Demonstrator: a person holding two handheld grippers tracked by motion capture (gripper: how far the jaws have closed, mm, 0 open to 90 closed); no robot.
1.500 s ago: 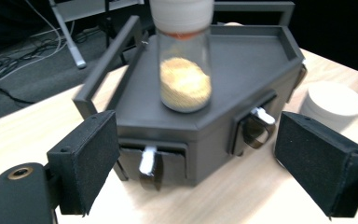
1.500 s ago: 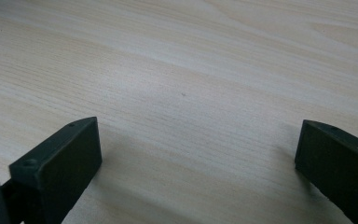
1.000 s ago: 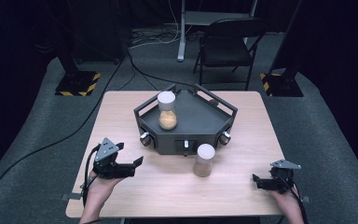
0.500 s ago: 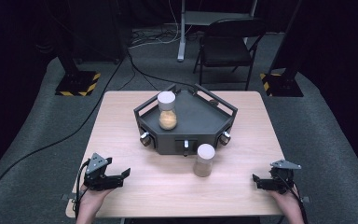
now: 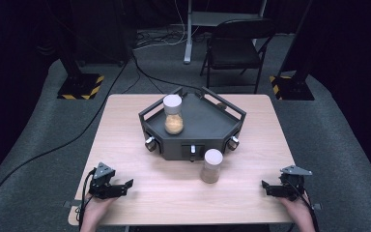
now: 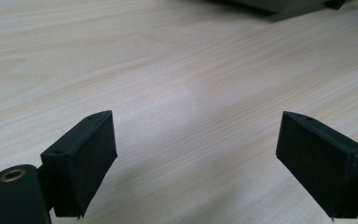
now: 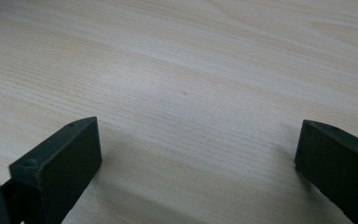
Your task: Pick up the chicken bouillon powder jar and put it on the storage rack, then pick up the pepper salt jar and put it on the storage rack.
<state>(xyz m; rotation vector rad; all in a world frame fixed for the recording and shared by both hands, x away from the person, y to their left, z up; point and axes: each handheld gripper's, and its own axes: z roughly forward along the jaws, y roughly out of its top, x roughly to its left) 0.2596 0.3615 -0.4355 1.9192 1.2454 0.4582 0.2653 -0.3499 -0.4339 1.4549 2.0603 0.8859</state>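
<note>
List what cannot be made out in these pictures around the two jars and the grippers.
- Jar on the table: its contents are too small and blurred in the high view to identify.
- Jar on the tray: its tan filling is likewise too small to name.
- Dark tray: cut off by the top edge of the left gripper view.
- Left hand-held gripper and right hand-held gripper: jaws are open, but any contact with the table is unclear.

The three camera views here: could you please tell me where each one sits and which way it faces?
High view: above the person's side, looking forward and down on the table, the tray, two jars, both hands and grippers.
Left gripper view: rides the left gripper, looking along its open jaws, low over the wood.
Right gripper view: rides the right gripper, the same, jaws open.
Shared: all show the tabletop; the left gripper view catches the tray's edge.
</note>
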